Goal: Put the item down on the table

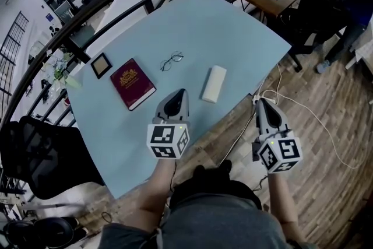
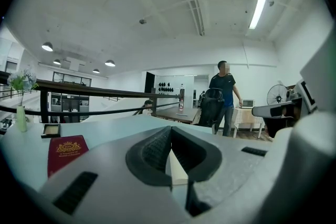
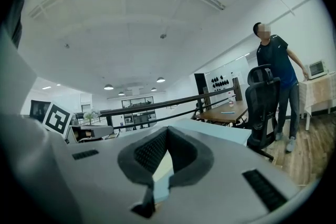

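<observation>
My left gripper (image 1: 180, 92) hovers over the near part of the light blue table (image 1: 221, 20), jaws shut with nothing between them; in the left gripper view its fingertips meet (image 2: 170, 128). A white oblong item (image 1: 214, 84) lies flat on the table just ahead and to the right of it, and shows cream-coloured through the jaw gap (image 2: 177, 170). My right gripper (image 1: 260, 102) is off the table's right edge, above the wooden floor. Its jaws are also shut and hold nothing (image 3: 167, 129).
A red book (image 1: 133, 83) (image 2: 65, 150), a pair of glasses (image 1: 171, 60) and a small framed picture (image 1: 101, 65) lie on the table. A black chair (image 1: 46, 154) stands at the left, a railing behind. A person (image 3: 278, 81) stands by an office chair (image 3: 261, 107).
</observation>
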The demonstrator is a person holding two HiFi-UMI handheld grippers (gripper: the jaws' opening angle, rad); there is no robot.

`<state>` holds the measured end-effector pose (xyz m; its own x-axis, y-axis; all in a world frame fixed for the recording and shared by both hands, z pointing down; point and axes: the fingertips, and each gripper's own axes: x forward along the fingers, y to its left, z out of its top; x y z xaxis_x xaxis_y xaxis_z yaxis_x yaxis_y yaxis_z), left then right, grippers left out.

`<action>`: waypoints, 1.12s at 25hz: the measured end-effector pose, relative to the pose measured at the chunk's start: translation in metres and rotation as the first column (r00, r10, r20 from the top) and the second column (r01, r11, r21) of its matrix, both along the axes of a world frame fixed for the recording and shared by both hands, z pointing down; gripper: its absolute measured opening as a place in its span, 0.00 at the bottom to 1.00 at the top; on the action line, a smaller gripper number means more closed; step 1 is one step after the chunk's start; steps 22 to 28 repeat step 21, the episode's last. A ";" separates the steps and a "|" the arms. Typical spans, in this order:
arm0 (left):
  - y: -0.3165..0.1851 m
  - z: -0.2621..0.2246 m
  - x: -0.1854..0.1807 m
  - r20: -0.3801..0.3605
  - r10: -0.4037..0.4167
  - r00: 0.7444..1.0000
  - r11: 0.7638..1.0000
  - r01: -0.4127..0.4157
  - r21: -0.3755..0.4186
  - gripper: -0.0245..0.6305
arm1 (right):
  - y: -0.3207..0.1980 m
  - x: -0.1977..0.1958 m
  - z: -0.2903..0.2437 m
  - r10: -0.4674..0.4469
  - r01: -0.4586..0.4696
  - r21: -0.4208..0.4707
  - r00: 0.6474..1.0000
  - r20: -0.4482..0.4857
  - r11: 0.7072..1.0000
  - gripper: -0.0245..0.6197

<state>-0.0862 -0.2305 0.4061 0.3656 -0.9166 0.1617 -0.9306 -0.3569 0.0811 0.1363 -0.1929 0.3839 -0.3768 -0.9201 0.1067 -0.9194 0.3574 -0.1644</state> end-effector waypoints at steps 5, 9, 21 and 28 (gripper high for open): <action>0.002 0.004 -0.003 -0.005 -0.002 1.000 1.000 0.002 -0.012 0.05 | -0.001 -0.005 0.001 -0.008 0.008 -0.004 1.000 -0.007 1.000 0.04; 0.002 0.004 -0.001 -0.004 -0.001 1.000 1.000 0.001 -0.012 0.05 | 0.001 -0.004 -0.001 -0.007 0.007 -0.002 1.000 -0.012 1.000 0.04; -0.001 0.001 -0.001 -0.009 -0.007 1.000 1.000 0.007 -0.011 0.05 | 0.001 -0.002 0.001 -0.010 0.010 -0.001 1.000 -0.016 1.000 0.04; -0.001 0.001 -0.001 -0.009 -0.007 1.000 1.000 0.007 -0.011 0.05 | 0.001 -0.002 0.001 -0.010 0.010 -0.001 1.000 -0.016 1.000 0.04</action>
